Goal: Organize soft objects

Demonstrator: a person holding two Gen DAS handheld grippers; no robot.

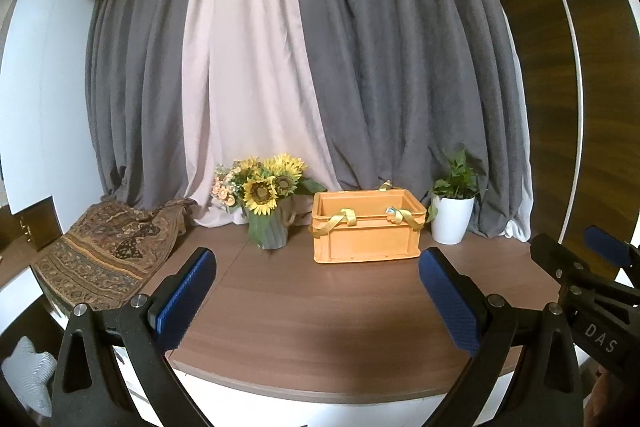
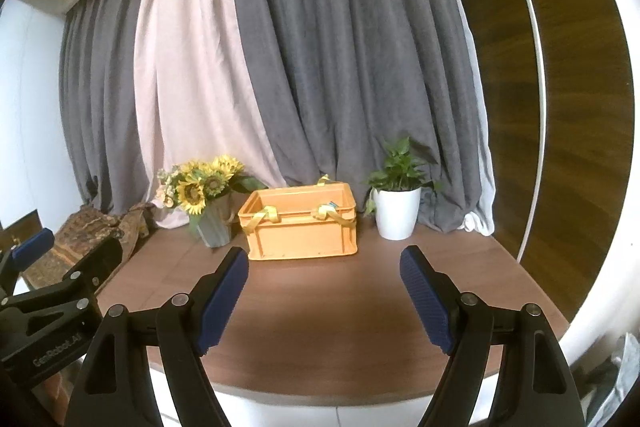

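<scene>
- Here, the orange crate (image 1: 366, 227) stands toward the back of the brown desk (image 1: 320, 307), between the sunflower vase (image 1: 270, 231) and the white plant pot (image 1: 452, 219).
- Yellow ribbon straps (image 1: 344, 217) hang over the crate's front rim in two loops, and another yellow loop pokes up behind its rear rim.
- A small pale-blue scrap shows just inside the crate near the right strap; what else lies inside is hidden by the walls.
- The vase holds sunflowers and some pale pink blooms; the white pot holds a leafy green plant (image 1: 458, 175).
- A patterned brown cloth (image 1: 108, 255) lies heaped at the desk's left end, well apart from the crate.
- The left gripper (image 1: 318, 301) hovers above the near desk edge with its blue-padded fingers (image 1: 188, 297) wide apart and nothing between them.
- The right gripper (image 2: 324, 297) likewise has its fingers (image 2: 222, 297) spread wide, gripping nothing.
- Grey and pale pink curtains (image 1: 304, 67) hang behind everything.
- The left wrist view shows most of the patterned cloth, a grey-white cushion (image 1: 30, 375) below the desk at lower left, and the right gripper's body at the far right edge.
- The right wrist view shows only part of that cloth (image 2: 68, 247), half hidden behind the left gripper's body, and looks a little further into the crate (image 2: 302, 223).
</scene>
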